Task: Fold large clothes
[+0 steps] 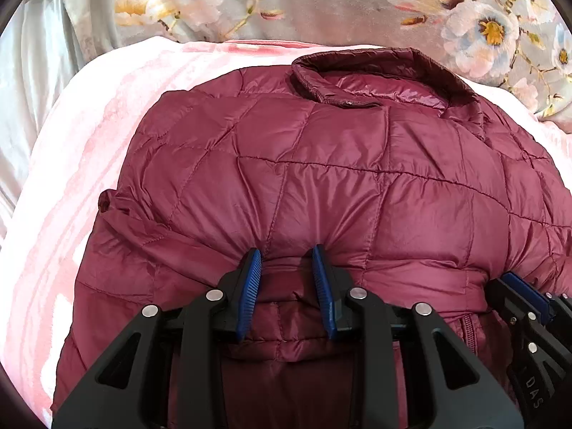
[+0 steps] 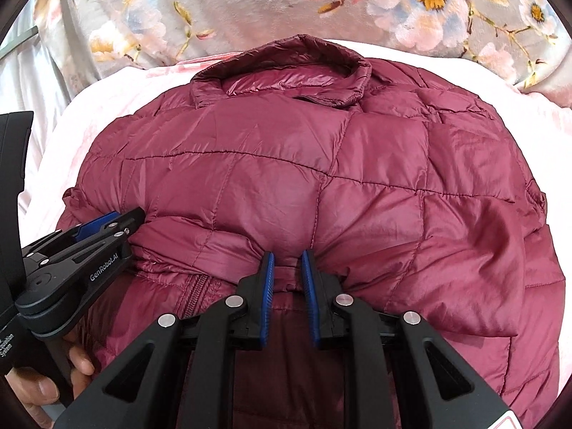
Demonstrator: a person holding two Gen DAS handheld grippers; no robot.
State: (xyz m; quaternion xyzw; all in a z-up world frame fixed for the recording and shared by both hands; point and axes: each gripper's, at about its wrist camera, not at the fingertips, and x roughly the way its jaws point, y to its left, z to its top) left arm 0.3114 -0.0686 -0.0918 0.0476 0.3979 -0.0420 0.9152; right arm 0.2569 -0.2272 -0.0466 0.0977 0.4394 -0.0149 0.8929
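A maroon quilted puffer jacket (image 1: 321, 164) lies on a pink blanket (image 1: 78, 150), collar (image 1: 379, 71) at the far side. Its near part is doubled over the body, and the zipper (image 2: 195, 295) shows underneath. My left gripper (image 1: 286, 254) is shut on a bunch of the jacket's folded edge. My right gripper (image 2: 287, 255) is shut on the same edge, further right. In the right wrist view the jacket (image 2: 321, 164) fills the frame and the left gripper (image 2: 121, 220) shows at the left, clamped on the fabric. The right gripper's tip (image 1: 514, 282) shows at the right of the left wrist view.
A grey floral bedspread (image 1: 321, 3) lies beyond the pink blanket (image 2: 71, 121). White cloth (image 1: 28, 71) lies at the far left. A hand (image 2: 53, 375) holds the left gripper's handle.
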